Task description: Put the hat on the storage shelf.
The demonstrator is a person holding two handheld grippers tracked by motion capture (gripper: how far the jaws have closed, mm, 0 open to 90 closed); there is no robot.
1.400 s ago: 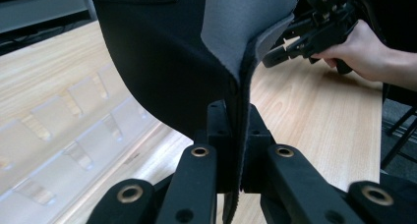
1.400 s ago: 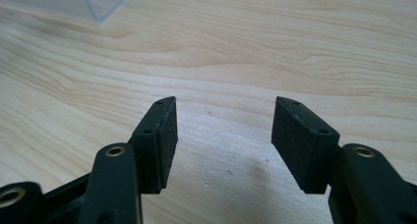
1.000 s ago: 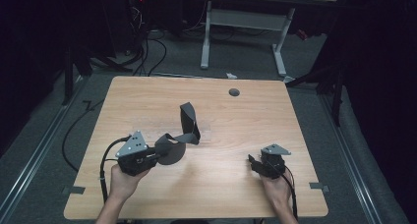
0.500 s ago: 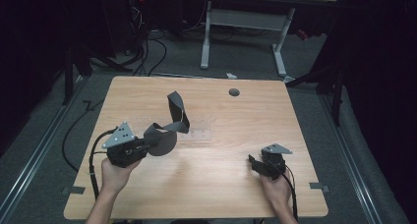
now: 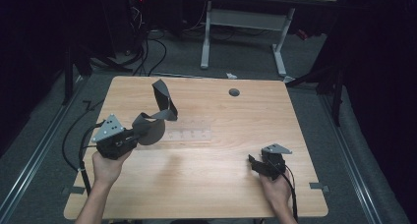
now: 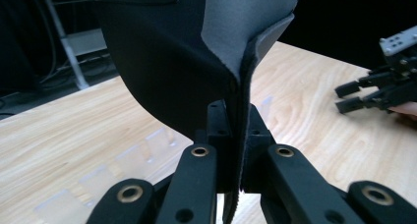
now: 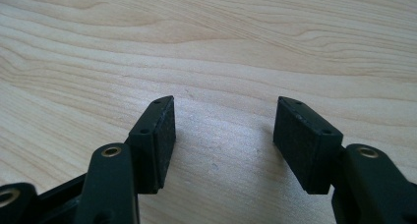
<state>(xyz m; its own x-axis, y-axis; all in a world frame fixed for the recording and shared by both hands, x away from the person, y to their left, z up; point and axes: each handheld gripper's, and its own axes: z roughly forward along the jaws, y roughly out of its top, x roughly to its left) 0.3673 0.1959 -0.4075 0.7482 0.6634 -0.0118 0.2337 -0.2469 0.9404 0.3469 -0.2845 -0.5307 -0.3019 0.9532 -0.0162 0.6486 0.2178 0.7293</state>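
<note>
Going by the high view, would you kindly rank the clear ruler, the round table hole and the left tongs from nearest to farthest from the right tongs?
1. Clear ruler, mid-table.
2. Round table hole, far edge.
3. Left tongs, at the left, farthest from the right tongs.

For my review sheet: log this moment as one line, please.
left gripper: shut on dark grey floppy fabric piece, lifted | right gripper: open, nothing between jaws, low over light wooden table | clear plastic ruler: flat on table

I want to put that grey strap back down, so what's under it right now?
Under the grey strap, lifted by the left gripper, lies a clear ruler on the table. The ruler's left end is covered.
</note>
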